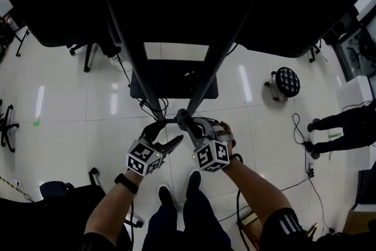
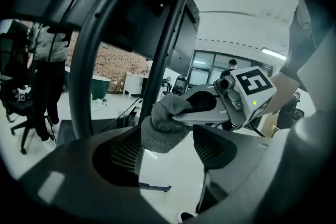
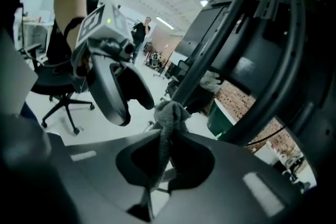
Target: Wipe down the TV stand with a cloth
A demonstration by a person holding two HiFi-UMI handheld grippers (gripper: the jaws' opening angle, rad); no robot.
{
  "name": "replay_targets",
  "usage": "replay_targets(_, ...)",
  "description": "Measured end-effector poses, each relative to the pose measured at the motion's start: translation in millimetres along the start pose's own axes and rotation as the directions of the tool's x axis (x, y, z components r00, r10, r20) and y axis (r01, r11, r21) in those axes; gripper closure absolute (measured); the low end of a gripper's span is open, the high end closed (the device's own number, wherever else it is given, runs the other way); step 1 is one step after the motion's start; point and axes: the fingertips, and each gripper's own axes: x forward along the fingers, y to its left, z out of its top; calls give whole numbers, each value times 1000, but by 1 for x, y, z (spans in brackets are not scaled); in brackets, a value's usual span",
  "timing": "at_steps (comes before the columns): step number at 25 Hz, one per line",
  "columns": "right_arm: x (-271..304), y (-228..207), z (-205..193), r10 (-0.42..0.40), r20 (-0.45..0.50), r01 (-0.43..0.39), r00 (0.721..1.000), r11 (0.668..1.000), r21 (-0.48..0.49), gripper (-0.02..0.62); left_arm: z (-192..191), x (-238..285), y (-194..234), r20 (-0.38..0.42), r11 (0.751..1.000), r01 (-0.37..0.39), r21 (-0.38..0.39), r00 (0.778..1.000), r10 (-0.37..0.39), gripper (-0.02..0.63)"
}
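- Right gripper point(image 3: 159, 162) clenches the grey cloth point(image 3: 170, 113) on a TV stand pole point(image 1: 212, 64), centre frame — wiping looks under way.
- Left gripper point(image 2: 165, 155) stands released, gripping nothing — most of the stand probably left.

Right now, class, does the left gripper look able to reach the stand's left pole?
Probably yes: the left gripper, jaws apart and empty, sits beside the left pole with nothing between them.

Grey cloth point(image 3: 169, 113) bunched against the black TV stand point(image 1: 210, 74).
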Motion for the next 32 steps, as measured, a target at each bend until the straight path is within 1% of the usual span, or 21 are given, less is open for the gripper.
replay_targets(2,-38,-6,41,-23,54,18,998,996,91,577,29,-32,-24,26,999,23,30,999,-23,270)
replay_targets(4,-76,-6,77,-33,95,17,995,987,162,577,55,-65,-50,48,997,43,60,998,-46,270)
replay_targets(7,-124,7,119,-13,118,-14,993,975,224,577,80,-111,-90,58,992,74,100,995,-80,270)
replay_targets(9,-150,14,142,-22,127,-12,992,965,261,577,92,-138,-113,62,989,90,116,993,-98,270)
replay_targets(11,-174,20,164,-40,152,-12,988,946,325,577,102,-163,-134,71,987,101,121,991,-110,270)
replay_targets(14,-213,31,190,-70,199,-22,978,904,426,577,111,-196,-163,91,986,114,121,988,-125,270)
replay_targets(17,-248,39,203,-96,237,-31,967,877,480,577,120,-222,-181,134,986,101,135,984,-119,270)
replay_targets(19,-270,50,207,-105,257,-43,961,859,511,577,124,-239,-190,163,988,82,128,981,-103,270)
replay_targets(22,-302,68,208,-106,279,-59,955,850,523,577,128,-260,-206,199,992,67,106,976,-87,270)
replay_targets(24,-318,78,209,-103,295,-73,950,844,531,577,125,-271,-216,206,993,52,109,976,-73,272)
replay_targets(28,-342,88,209,-120,333,-98,935,815,571,577,110,-286,-230,200,995,8,100,979,-28,273)
replay_targets(32,-371,103,213,-119,377,-128,918,813,568,577,106,-298,-259,212,996,-12,85,977,-7,273)
